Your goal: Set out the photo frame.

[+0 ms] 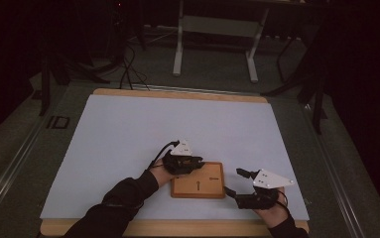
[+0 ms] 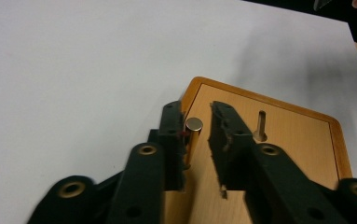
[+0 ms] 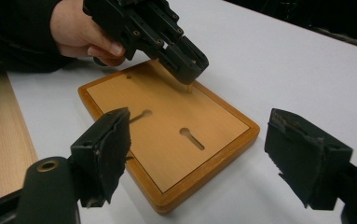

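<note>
Left gripper nearly closed around one upright brass pin, which touches one jaw with a slight gap to the other, at the far left corner of one wooden board near the table's front edge. Right gripper released and wide, empty, just right of the board. Two keyhole slots in the board; two grippers in all.

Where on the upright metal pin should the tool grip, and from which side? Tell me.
Grip the metal pin on its upper shaft, just below the flat top, coming down from above with one jaw on each side. It stands upright at a corner of the wooden board, so only the top part is free. The left tool already straddles it.
</note>
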`<state>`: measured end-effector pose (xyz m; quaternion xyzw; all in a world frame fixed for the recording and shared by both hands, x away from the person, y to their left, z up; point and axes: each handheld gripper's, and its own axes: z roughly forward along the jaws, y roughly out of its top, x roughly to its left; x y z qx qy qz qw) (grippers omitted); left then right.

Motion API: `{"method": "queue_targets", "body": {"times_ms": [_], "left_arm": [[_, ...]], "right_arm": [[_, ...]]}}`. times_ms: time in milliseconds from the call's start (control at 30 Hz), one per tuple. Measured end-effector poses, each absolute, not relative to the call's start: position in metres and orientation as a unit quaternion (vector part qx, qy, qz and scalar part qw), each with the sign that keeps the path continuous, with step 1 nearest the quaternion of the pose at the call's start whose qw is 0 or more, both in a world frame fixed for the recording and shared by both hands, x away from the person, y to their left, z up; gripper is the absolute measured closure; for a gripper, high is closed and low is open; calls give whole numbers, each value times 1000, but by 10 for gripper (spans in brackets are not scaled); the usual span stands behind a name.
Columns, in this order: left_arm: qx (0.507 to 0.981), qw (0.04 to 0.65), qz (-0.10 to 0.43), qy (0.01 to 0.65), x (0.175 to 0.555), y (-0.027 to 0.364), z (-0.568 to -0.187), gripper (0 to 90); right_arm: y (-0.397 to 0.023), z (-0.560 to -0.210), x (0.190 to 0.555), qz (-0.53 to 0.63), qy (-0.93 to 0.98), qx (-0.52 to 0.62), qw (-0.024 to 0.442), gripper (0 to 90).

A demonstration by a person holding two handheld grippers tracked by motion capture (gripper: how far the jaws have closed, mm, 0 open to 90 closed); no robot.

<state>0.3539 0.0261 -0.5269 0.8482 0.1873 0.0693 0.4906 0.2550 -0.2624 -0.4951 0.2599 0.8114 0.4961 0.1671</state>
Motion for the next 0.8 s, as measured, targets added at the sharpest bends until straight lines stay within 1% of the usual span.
{"method": "queue_targets", "body": {"times_ms": [67,200,300,333,367,400,600,667,800], "left_arm": [[848,490,64,194,356,26,-527,820],[850,485,64,196,356,25,-526,829],[849,485,51,201,359,26,-526,833],[850,485,41,204,361,27,-525,832],[849,486,34,206,362,27,-525,831],[850,485,30,205,363,27,-525,830],[853,478,6,208,369,27,-523,827],[853,478,-2,209,371,28,-523,827],[847,485,-23,216,377,30,-525,827]], "right_arm": [[-261,-496,255,495,813,257,166,231],[-259,-498,255,489,820,249,164,248],[-258,-498,253,479,829,237,166,280],[-258,-498,252,482,827,238,161,296],[-259,-497,251,493,823,240,151,336],[-259,-495,251,498,821,239,144,339],[-257,-491,243,477,832,218,181,342],[-254,-492,238,462,841,195,202,366],[-246,-500,227,407,865,143,255,370]]}}
